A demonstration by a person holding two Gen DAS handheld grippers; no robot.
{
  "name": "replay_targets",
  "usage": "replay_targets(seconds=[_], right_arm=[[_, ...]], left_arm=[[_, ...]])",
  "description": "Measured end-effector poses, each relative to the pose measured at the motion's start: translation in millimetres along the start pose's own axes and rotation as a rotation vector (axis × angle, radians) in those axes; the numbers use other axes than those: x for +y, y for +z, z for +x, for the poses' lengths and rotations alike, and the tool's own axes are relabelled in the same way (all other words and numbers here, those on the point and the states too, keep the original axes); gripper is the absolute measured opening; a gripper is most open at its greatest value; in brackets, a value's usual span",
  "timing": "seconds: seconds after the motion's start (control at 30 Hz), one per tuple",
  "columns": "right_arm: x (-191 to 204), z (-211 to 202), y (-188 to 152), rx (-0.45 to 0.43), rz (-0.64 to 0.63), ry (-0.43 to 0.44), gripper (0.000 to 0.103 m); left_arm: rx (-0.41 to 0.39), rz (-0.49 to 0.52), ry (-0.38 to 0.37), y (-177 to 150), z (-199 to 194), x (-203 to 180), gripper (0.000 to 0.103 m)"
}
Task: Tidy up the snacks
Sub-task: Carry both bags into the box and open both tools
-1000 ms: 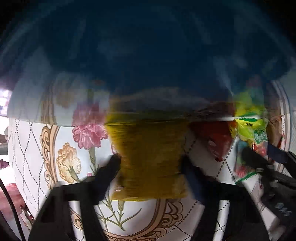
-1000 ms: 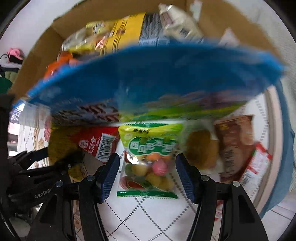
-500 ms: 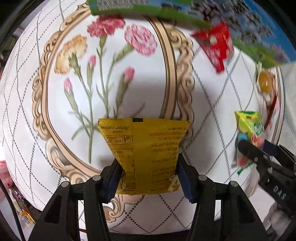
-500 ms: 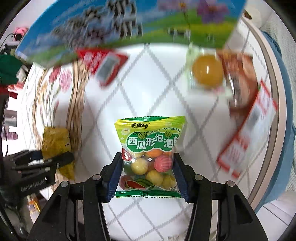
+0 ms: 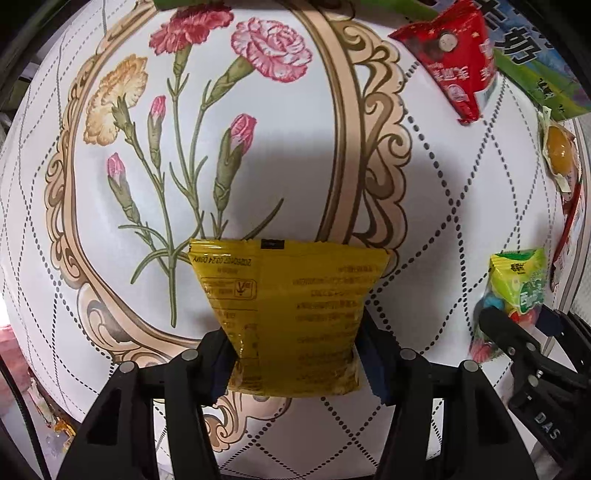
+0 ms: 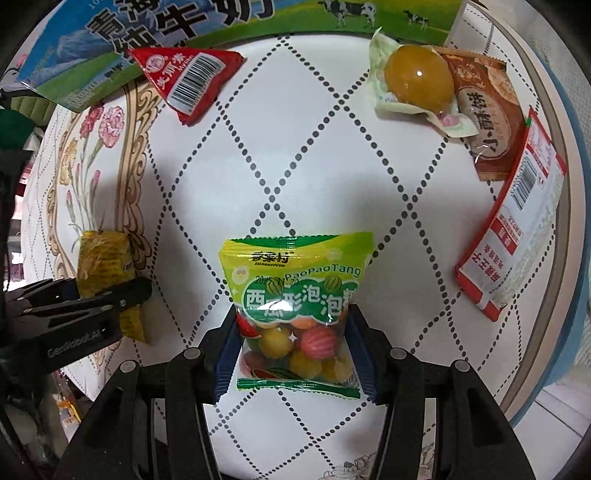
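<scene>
- The left claw (image 5: 295,354) was pressed onto the lower part of a yellow snack packet (image 5: 291,314), one blue pad on each side; the packet was held over the desk (image 5: 424,280), its printed back turned toward the camera.
- The right claw (image 6: 293,347) was pinching a green-topped bag of watermelon-shaped bubble gum balls (image 6: 295,314) by its lower half, the bag upright between the pads and its top seal pointing away from the camera.
- In the right wrist view the left claw (image 6: 88,306) and its yellow packet (image 6: 103,258) were seen to the left of the gum bag, well apart from it; in the left wrist view the right claw (image 5: 517,332) and the gum bag (image 5: 517,284) were seen at the right edge.
- The desk was covered by a white cloth with dotted diamond lines and a framed carnation print (image 5: 184,110).
- Farther out, on the right side of the desk, a red-and-white packet (image 6: 513,236) lay near the edge, with a brown pastry packet (image 6: 484,114) beyond it.
- A clear wrapper holding an orange-yellow jelly (image 6: 417,81) lay partly over the brown packet.
- Toward the far left a red triangular packet (image 6: 188,77) lay with its barcode facing up, one corner touching a blue-and-green milk carton (image 6: 147,33).
- The carton stretched across the far edge of the desk.
</scene>
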State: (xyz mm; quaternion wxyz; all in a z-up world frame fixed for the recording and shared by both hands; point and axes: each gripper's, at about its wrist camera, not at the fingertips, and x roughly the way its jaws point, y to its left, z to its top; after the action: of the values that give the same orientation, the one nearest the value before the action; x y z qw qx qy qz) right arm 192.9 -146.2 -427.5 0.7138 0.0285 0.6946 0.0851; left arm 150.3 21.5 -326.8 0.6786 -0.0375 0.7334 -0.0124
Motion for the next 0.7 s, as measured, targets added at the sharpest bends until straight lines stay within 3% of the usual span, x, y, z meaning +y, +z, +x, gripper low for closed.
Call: replay_targets(seconds=[0.1, 0.23, 0.4, 0.57, 0.7], right_arm=[[2.3, 1.6, 0.7, -0.021, -0.016, -0.004, 0.055], [8.8, -21.5, -4.2, -0.068, -0.007, 0.062, 0.054], [10.3, -73.6, 4.6, -0.157, 0.011, 0.153, 0.054], [4.1, -142.0, 45.4, -0.284, 0.033, 0.231, 0.054], [-4.2, -179.4, 95.9, -0.376, 0.042, 0.211, 0.054]], left_arm=[[-0.023, 0.029, -0.008, 7.0, -17.8, -11.8, 0.044], [-0.106, 0.081, -0.031, 8.4, -57.0, -31.5, 0.043], [-0.231, 0.099, -0.146, 23.9, -138.4, -46.2, 0.043], [-0.357, 0.117, -0.188, 87.5, -210.0, -34.6, 0.043], [-0.411, 0.121, -0.122, 146.1, -245.3, -12.9, 0.043]])
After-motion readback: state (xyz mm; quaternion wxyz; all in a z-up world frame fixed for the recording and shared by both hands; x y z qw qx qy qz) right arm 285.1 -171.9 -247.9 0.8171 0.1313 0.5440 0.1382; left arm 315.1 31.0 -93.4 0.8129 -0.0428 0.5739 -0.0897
